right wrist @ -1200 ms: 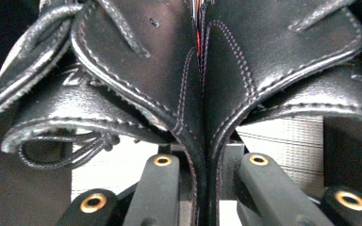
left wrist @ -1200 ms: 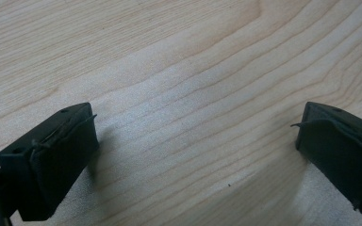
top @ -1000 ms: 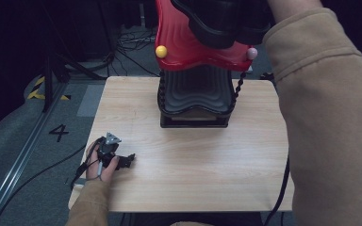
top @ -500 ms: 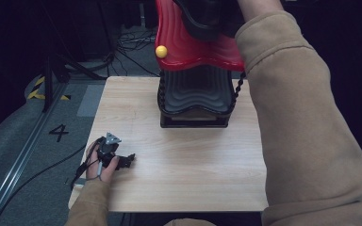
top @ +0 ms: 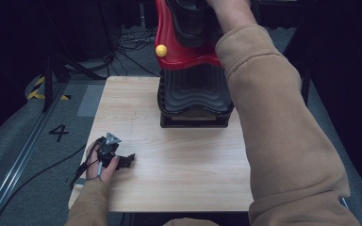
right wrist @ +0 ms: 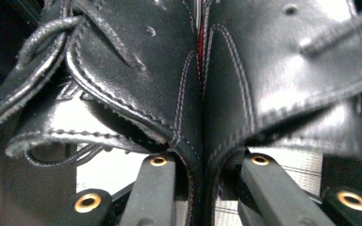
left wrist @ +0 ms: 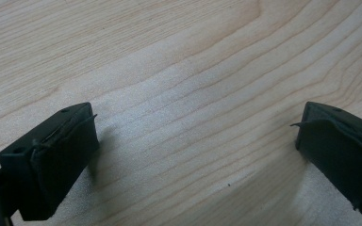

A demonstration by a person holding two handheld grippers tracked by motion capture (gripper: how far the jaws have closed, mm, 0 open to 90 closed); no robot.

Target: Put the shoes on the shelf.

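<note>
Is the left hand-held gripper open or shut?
Open. In its own view the two black jaws of the left hand-held gripper stand far apart over the bare table, nothing between them.

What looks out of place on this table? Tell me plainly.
The red wavy piece with a yellow knob hangs in the air above the black ribbed stand, apparently tilted, not seated on it. Something of black leather rides on top. Nothing looks spilled or broken.

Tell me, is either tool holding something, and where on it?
Right gripper: its fingers pinch the black leather boot at its back seam. Left gripper holds nothing.
</note>
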